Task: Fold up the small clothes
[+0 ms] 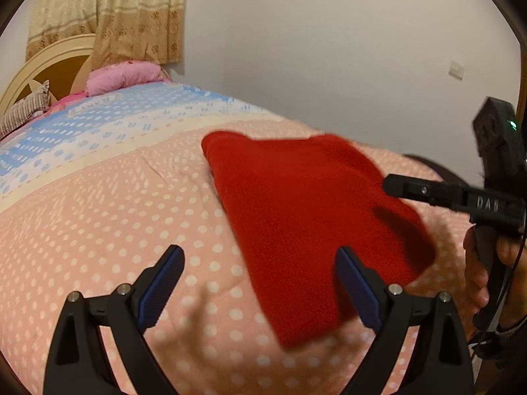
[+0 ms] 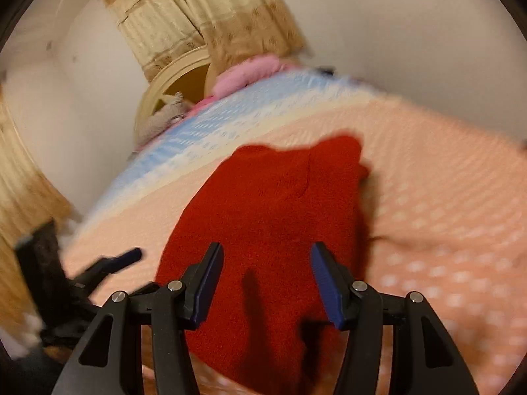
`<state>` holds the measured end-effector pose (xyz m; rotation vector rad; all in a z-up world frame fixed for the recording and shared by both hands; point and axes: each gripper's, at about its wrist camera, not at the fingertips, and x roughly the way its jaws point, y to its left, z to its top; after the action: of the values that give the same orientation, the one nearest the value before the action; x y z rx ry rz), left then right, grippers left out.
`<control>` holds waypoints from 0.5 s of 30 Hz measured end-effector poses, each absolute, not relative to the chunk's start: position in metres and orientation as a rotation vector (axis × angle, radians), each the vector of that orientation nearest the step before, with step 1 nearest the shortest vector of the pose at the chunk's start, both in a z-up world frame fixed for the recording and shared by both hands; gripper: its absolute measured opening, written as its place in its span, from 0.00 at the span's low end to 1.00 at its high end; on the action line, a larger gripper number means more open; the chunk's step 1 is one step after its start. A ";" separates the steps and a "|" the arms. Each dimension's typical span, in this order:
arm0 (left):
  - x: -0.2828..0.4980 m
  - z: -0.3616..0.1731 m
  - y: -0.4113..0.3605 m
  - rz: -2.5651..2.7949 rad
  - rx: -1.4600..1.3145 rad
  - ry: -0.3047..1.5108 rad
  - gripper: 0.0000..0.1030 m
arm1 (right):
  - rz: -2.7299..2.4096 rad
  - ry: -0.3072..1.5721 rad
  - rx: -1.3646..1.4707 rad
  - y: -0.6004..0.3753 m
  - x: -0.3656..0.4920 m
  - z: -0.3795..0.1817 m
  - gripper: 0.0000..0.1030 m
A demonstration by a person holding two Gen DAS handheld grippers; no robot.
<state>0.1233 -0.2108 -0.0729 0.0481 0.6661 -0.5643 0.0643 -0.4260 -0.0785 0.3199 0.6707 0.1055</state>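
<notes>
A red garment [image 1: 309,217] is lying folded on the bed [image 1: 98,217], resting on the pink, white-dotted part of the quilt, well short of the blue and white band that is running across toward the headboard [image 1: 39,72]. It is sitting as a thick, roughly oblong bundle, with one narrow end pointing toward the near edge of the bed and the other toward the pillows.

The left gripper [image 1: 260,291] is hovering low over the quilt with its fingers spread wide; the near end of the garment is reaching in beside the right-hand finger [image 1: 357,291], but nothing is being pinched and the pads are pressing on nothing.

The right gripper [image 2: 266,284] is hanging over the near half of the garment, its fingers parted to a middling gap, with red cloth showing below and between them. They are casting a shadow on the cloth, and no fold is caught in them. In the left wrist view a hand [image 1: 477,273] is gripping that tool's handle at the right-hand side of the bed.

A pink pillow [image 1: 125,75] and a striped cushion [image 1: 23,112] are lying at the head end, and a patterned curtain [image 1: 108,13] is hanging behind them.
</notes>
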 end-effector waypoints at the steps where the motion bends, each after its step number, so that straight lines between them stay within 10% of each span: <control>1: 0.117 -0.066 -0.207 -0.565 0.038 0.646 0.96 | 0.076 0.648 0.267 -0.420 0.054 -0.070 0.55; 15: 0.094 -0.031 -0.181 -0.496 -0.031 0.499 0.98 | -0.074 0.465 -0.012 -0.378 -0.007 -0.013 0.69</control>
<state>0.0941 -0.1809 -0.0313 -0.0306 0.4992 -0.4957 -0.0066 -0.3785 -0.0133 -0.0119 0.4648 -0.0742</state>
